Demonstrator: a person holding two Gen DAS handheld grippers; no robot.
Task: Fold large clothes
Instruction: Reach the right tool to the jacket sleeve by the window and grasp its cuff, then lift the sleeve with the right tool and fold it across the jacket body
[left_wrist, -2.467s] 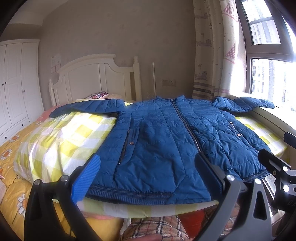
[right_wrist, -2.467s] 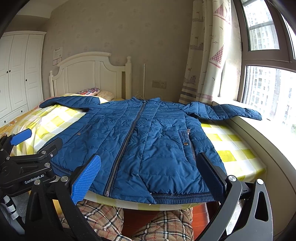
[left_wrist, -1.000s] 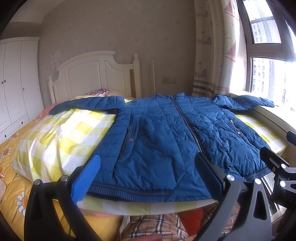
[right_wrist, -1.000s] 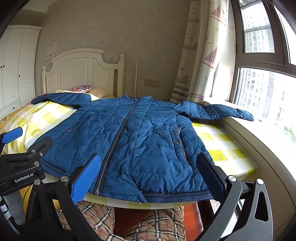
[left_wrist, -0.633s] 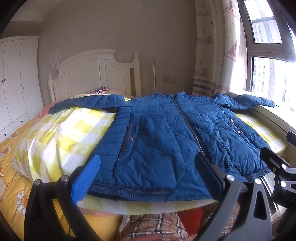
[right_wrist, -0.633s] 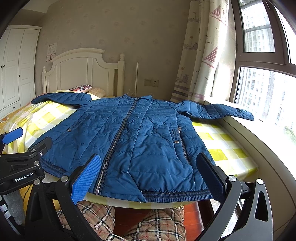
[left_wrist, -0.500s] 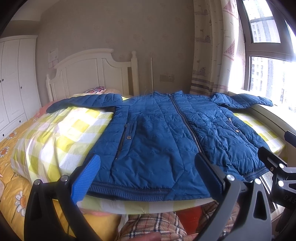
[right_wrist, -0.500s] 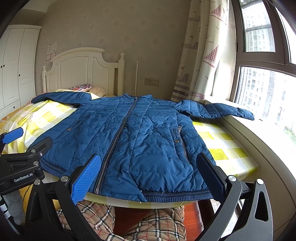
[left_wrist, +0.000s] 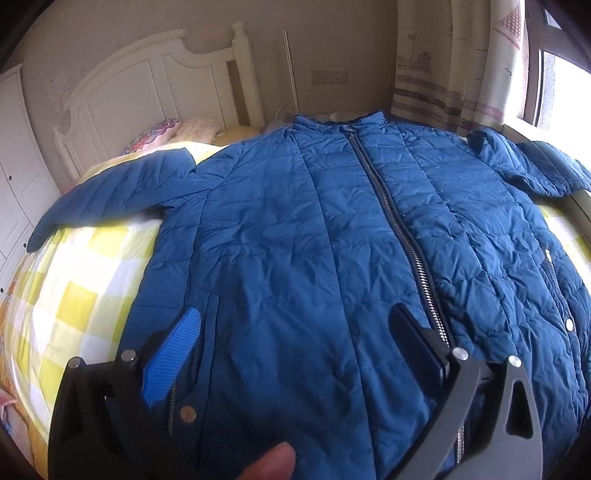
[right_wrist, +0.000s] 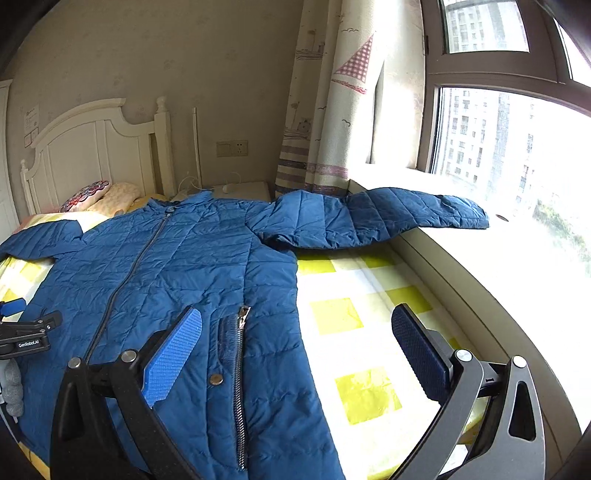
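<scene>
Left wrist view shows the spread-wide left gripper (left_wrist: 295, 343) now over the jacket (left_wrist: 314, 240), past the bed's (left_wrist: 85, 280) foot edge. Right gripper (right_wrist: 295, 343), likewise gaping and empty, has advanced over the jacket's right side.

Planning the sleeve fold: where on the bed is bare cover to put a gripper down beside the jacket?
Two free patches of checked cover: one between the jacket side and the window ledge, below the spread right sleeve; one at the jacket's other side, below the left sleeve. The middle is all jacket, and pillows crowd the headboard end.
</scene>
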